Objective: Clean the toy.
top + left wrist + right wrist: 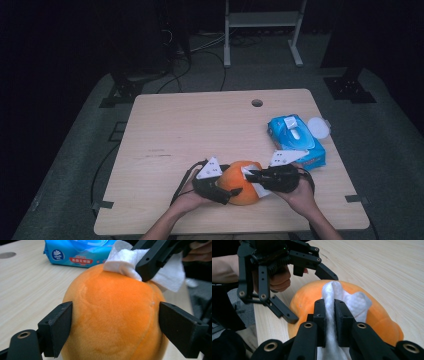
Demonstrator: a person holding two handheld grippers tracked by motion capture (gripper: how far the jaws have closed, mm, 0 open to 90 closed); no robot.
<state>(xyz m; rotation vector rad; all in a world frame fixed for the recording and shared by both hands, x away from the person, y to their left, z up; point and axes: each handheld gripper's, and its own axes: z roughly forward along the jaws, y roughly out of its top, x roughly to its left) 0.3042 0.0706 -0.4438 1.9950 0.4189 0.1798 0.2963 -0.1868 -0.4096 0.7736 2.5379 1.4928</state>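
Note:
An orange plush ball [239, 192] [112, 315] [384, 320] rests on the wooden table [200, 130] near its front edge. My left gripper [232, 182] [115, 325] comes from the left, its two jaws pressing on the ball's opposite sides. From the right, my right gripper [248, 175] [329, 315] is shut on a folded white wipe [258, 190] [170, 275] [358, 302] and holds it against the top of the ball. In the right gripper view the left gripper [309, 295] straddles the ball's far side, a hand behind it.
A blue pack of wet wipes [295, 140] [75, 255] lies at the right of the table, its round white lid [318, 127] flipped open. A cable hole [257, 103] sits near the far edge. Dark stands and cables are on the floor beyond.

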